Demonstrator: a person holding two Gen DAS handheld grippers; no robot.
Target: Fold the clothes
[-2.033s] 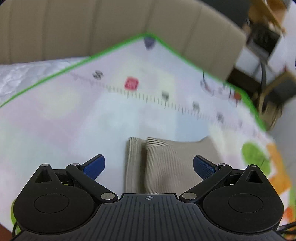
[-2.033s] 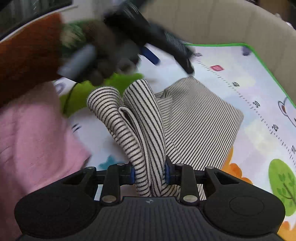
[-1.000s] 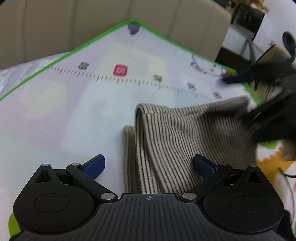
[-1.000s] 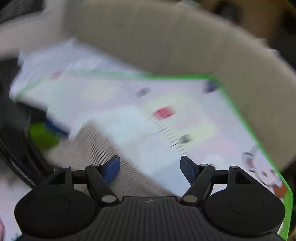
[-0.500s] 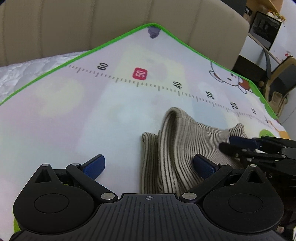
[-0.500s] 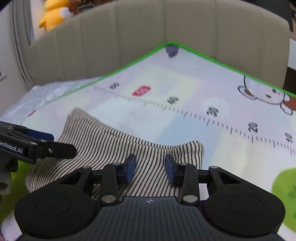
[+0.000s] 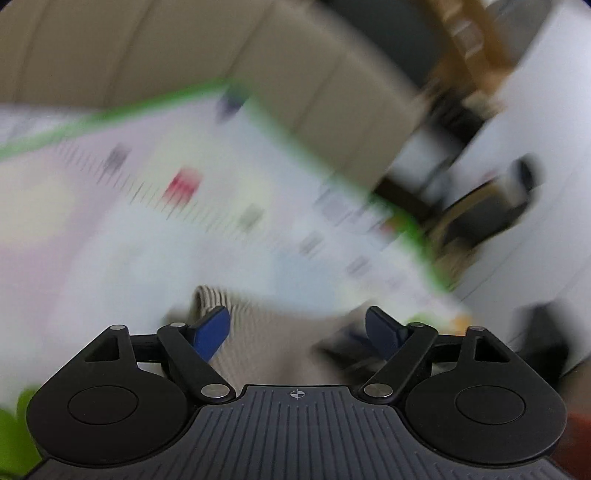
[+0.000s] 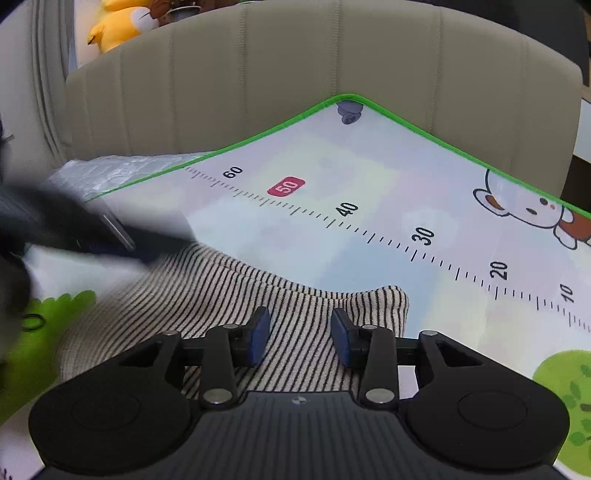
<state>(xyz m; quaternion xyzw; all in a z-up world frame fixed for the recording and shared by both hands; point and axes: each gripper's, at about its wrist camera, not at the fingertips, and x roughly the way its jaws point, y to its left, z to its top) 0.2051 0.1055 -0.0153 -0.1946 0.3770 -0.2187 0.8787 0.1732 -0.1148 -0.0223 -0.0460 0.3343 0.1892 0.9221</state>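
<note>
A folded black-and-white striped garment [image 8: 236, 295] lies on the play mat [image 8: 369, 221]. My right gripper [image 8: 300, 336] hovers low over the garment's near right corner. Its jaws are opening, with striped cloth beneath the gap and the pads off it. The left wrist view is smeared by motion. There my left gripper [image 7: 297, 328] is closing over the garment [image 7: 266, 332], with cloth between the blue fingers [image 7: 210, 332] but not pinched. In the right wrist view the left gripper [image 8: 74, 229] is a dark blur at the garment's far left edge.
The mat has a green border [image 8: 424, 129], a printed ruler and cartoon animals. A beige padded backrest [image 8: 295, 55] rises behind it, with a yellow plush toy [image 8: 118, 22] above. Dark furniture [image 7: 480, 221] stands past the mat's right edge.
My left jaws have narrowed and that view has gone blurred. My right gripper dropped onto the garment, pinched in, then widened a little. The garment's raised fold has flattened.
</note>
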